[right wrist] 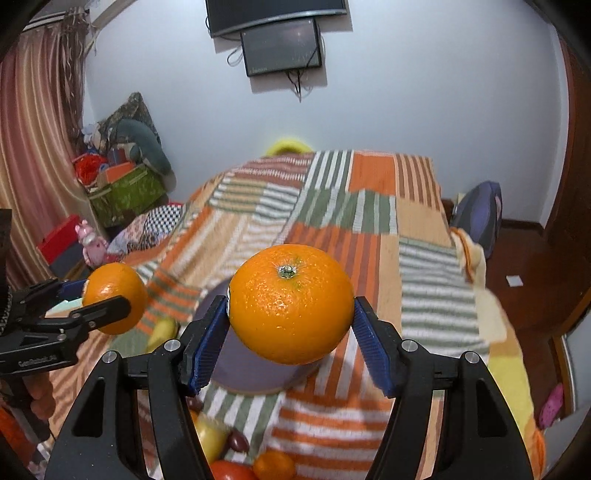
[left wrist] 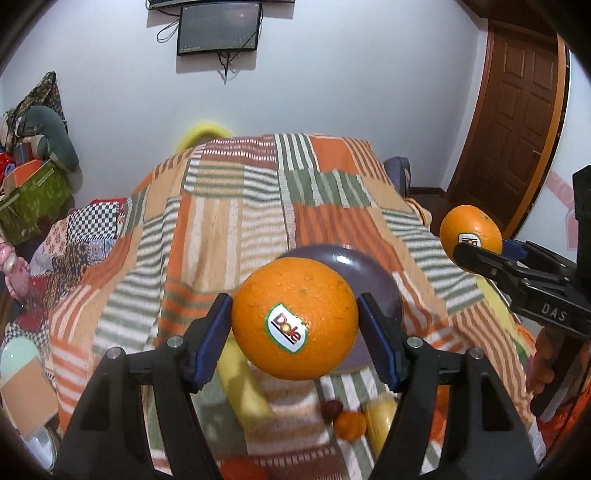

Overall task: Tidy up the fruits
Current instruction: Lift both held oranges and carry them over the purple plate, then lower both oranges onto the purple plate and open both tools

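Note:
My left gripper (left wrist: 294,328) is shut on a large orange (left wrist: 294,318) with a Dole sticker and holds it above a purple plate (left wrist: 364,271) on the striped bedspread. My right gripper (right wrist: 291,314) is shut on a second orange (right wrist: 291,302), stem end up, also above the purple plate (right wrist: 255,376). Each gripper shows in the other's view, holding its orange: the right one (left wrist: 471,240) and the left one (right wrist: 114,299). Below lie a banana (left wrist: 243,387), a small mandarin (left wrist: 350,424), a yellow fruit (left wrist: 380,417) and a dark red fruit (left wrist: 332,408).
A patchwork orange, green and white blanket (left wrist: 258,206) covers the bed. A green box with clutter (right wrist: 125,192) stands at the left wall, a wooden door (left wrist: 517,122) at the right. A screen (left wrist: 218,27) hangs on the wall. A red fruit (right wrist: 232,470) lies at the bottom edge.

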